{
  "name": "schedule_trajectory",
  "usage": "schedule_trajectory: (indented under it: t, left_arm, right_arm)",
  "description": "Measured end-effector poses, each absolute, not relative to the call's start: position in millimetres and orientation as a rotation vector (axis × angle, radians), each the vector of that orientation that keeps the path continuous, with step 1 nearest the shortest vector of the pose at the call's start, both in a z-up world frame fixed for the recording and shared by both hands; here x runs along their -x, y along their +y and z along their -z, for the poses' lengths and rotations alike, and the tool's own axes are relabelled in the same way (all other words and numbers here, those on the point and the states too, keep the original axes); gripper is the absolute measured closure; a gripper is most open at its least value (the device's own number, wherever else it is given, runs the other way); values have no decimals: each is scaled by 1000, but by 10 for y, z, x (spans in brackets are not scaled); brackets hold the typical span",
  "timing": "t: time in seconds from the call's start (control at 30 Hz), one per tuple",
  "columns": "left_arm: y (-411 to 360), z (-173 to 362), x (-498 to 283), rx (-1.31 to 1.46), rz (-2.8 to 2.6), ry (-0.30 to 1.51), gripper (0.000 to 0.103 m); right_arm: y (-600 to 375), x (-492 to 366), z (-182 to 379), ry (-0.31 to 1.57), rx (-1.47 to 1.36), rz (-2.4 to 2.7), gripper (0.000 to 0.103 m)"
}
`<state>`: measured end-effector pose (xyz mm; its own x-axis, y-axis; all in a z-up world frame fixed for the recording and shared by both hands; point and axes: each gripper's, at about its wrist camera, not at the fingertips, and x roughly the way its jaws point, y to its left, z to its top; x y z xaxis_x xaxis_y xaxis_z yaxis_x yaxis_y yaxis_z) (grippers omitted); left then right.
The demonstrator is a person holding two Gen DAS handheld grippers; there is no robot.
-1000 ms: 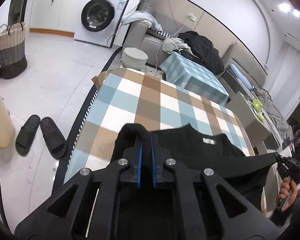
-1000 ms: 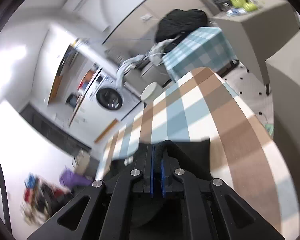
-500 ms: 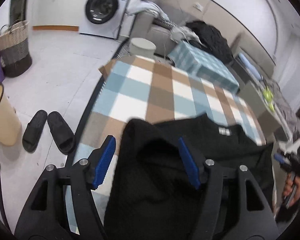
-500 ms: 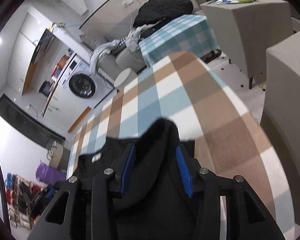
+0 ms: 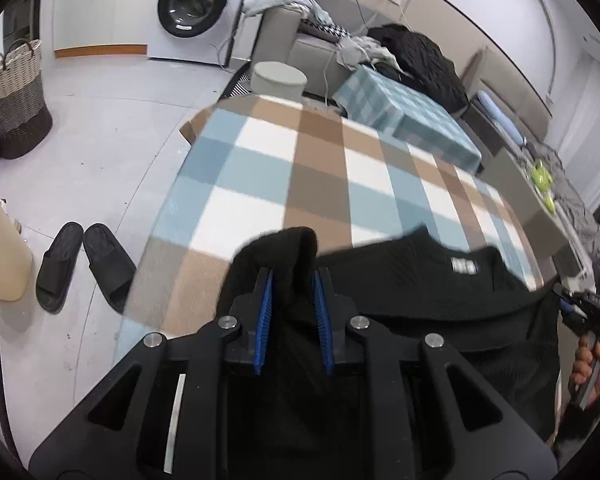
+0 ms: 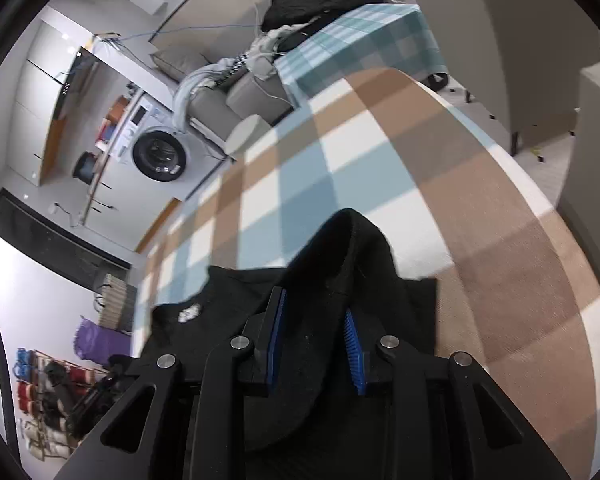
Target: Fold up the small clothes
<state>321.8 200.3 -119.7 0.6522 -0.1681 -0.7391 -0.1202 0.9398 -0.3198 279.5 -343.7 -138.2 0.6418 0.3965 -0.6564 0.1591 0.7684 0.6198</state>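
Observation:
A black knit sweater (image 5: pixel 420 280) with a white neck label (image 5: pixel 464 266) lies across the near part of the checked table (image 5: pixel 300 168). My left gripper (image 5: pixel 293 304) has a raised fold of its left shoulder between the blue pads; the jaws are closing and the fabric fills the gap. In the right wrist view the same sweater (image 6: pixel 228 300) spreads leftward. My right gripper (image 6: pixel 315 340) is closing on a humped fold of the right shoulder, which fills its gap too. That gripper (image 5: pixel 564 304) also shows at the left wrist view's right edge, held by a hand (image 5: pixel 588 364).
The table's (image 6: pixel 340 160) far half carries nothing. Black slippers (image 5: pixel 84 260), a woven basket (image 5: pixel 14 104) and a washing machine (image 5: pixel 196 4) stand on the floor to the left. A second checked table (image 5: pixel 404 116) and a sofa (image 5: pixel 296 40) with clothes lie beyond.
A second ago both grippers were shut on the sweater; half a second ago both stood wide. Now both have narrowed on the folds again and sunk closer to the table.

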Motion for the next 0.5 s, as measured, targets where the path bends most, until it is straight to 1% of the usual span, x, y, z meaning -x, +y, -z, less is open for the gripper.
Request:
schedule_trajectory:
  t: [0.13,0.2,0.23,0.37,0.4,0.47,0.5]
  left_arm:
    - [2185,1220,-3370,430,-47,841,84]
    - [2244,1218,-3403,433,-87,845,72]
    - [2262,1218,-3409,435,-94,852,64]
    - [2216,1182,-3357,389,-100,855,58]
    - [2182,1173,-3335,371,-98,860,58]
    - [2102,1141,-3271,347,-82,860,57]
    - [2071,1128,-3246,341,-73,858,56]
  right_arm:
    - [-3516,-2894,1327,821,-738,-140,74]
    - [-3576,-2940,1338,815,-766,-126,74]
    - [-3598,-2954,1337,815,-772,-113,74]
    - [-3623,-2918,1270,813,-736,-80,74]
    - [-3593,-2886,1241,824,-708,-83,74]
    - [-3517,-2838,1219,855,-676,-107,69]
    - [-3475,-2809,1211,868,-666,-129,63]
